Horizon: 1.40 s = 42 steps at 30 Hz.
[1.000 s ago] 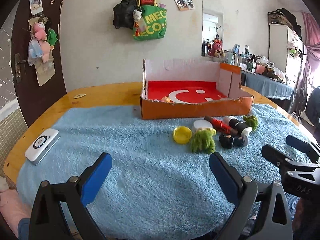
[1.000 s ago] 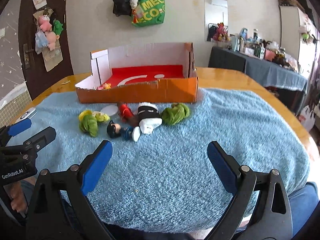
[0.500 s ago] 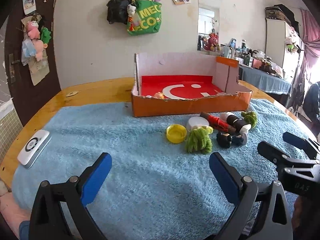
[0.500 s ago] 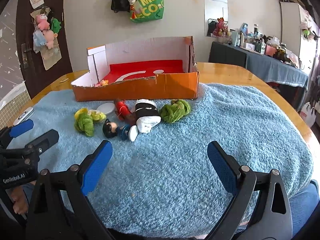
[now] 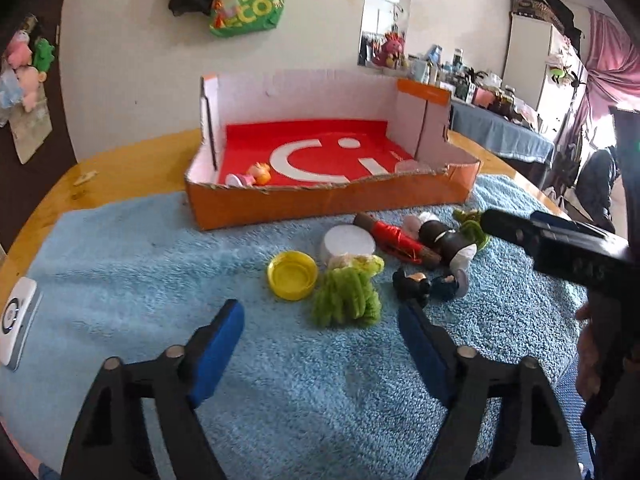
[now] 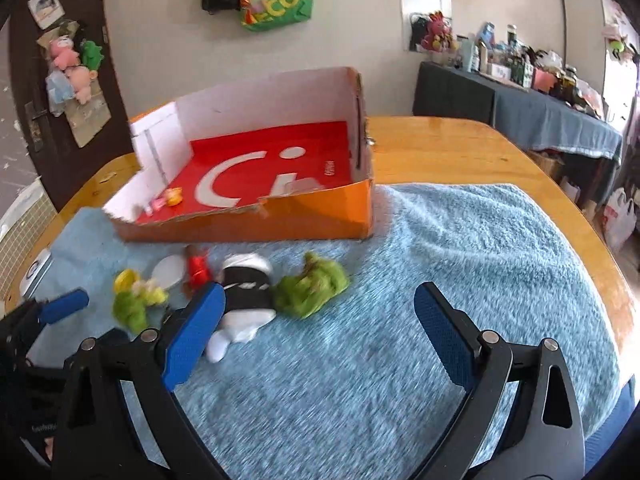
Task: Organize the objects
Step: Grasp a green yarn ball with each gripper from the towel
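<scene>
An orange cardboard box (image 5: pixel 332 204) with a red floor stands at the back of a blue towel; it also shows in the right wrist view (image 6: pixel 248 224). A small pink and orange toy (image 5: pixel 252 176) lies inside it. In front of the box lies a cluster: a yellow cap (image 5: pixel 292 274), a white cap (image 5: pixel 348 242), a green fuzzy toy (image 5: pixel 346 296), a red stick toy (image 5: pixel 394 238), a black and white sock roll (image 6: pixel 246 300), a second green fuzzy toy (image 6: pixel 310 290) and a small black figure (image 5: pixel 412 286). My left gripper (image 5: pixel 320 332) is open just before the cluster. My right gripper (image 6: pixel 320 328) is open beside the sock roll.
A white device (image 5: pixel 14 316) lies at the towel's left edge. The wooden table (image 6: pixel 460 152) shows around the blue towel (image 6: pixel 460 248). Bags hang on the back wall. A cluttered side table (image 6: pixel 540 116) stands at the right.
Both grippers have moved forward toward the cluster and the box. The objects on the towel have not moved. Both stay open.
</scene>
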{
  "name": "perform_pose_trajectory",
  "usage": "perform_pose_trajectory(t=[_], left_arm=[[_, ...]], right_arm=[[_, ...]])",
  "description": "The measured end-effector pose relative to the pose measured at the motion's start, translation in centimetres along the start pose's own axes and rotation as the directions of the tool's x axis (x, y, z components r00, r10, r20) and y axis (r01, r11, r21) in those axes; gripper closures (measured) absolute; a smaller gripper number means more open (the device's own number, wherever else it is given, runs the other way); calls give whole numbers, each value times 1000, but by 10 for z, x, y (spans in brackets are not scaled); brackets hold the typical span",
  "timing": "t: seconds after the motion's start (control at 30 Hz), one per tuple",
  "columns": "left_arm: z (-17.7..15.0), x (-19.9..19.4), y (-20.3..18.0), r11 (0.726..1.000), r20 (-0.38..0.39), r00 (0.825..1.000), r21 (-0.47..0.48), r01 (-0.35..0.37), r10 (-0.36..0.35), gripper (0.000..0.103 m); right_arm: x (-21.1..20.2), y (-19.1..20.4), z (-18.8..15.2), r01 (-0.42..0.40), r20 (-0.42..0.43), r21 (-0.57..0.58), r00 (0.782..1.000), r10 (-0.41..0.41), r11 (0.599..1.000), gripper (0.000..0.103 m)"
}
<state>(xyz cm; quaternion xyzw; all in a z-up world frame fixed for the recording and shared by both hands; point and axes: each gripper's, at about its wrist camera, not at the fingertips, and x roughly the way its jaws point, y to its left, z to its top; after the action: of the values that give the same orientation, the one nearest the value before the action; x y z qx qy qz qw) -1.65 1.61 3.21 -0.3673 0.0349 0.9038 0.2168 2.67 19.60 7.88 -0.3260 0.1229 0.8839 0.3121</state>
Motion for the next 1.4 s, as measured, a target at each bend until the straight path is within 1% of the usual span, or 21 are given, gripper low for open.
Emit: perform_pose_trajectory(t=[0.03,0.1,0.17,0.2,0.23,0.27,0.3,0.33,0.37,0.4,0.7,0.97,1.2,1.4], left_arm=[[1,3,1,1000,-13,1000,-4,5,-5,28],[2,8,2,1000,-29,1000,-10,13,-13,33],[3,12,3,1000,-45,999,-15,25,-26,41],[3,13,3,999,-53,998,-15,33,-34,43],[3,15,2,999,-61,997,-15,47,-48,48],[3,17,2,998,-70,995,-14,66,-67,54],[3,17,1,997,-70,995,-12,73,-74,57],[3,17,0,997,-67,994,-8,80,-81,65],[3,17,-1,995,-69,993,-5,96,-96,70],[3,17,-2,995,-71,993,-3,99,-99,70],[4,10,-2,993,-53,992,-5,115,-115,73],[9,-11,-2,995,4,995,8,103,-103,73],[17,-24,4,995,43,994,8,100,-100,73],[21,-34,7,997,73,994,18,81,-82,73]], right_arm=[[3,-3,1,-7,-9,10,1000,7,1000,8],[11,-9,4,-24,-40,34,999,25,999,19],[20,-12,5,-31,-70,42,997,34,999,23],[24,-12,5,-44,-85,45,995,48,998,28],[27,-12,5,-60,-98,47,993,64,997,33],[32,-12,5,-81,-115,49,990,86,996,44],[34,-12,4,-94,-121,52,988,99,994,50],[34,-11,4,-95,-116,43,988,99,995,51],[34,-9,5,-102,-116,35,988,106,994,61],[35,-8,5,-117,-123,33,985,120,993,68],[29,-5,5,-117,-107,28,987,119,993,69],[2,5,12,-117,-41,-4,992,116,993,69],[-21,17,17,-132,5,-35,991,132,991,69],[-35,25,21,-136,39,-57,990,138,989,69]])
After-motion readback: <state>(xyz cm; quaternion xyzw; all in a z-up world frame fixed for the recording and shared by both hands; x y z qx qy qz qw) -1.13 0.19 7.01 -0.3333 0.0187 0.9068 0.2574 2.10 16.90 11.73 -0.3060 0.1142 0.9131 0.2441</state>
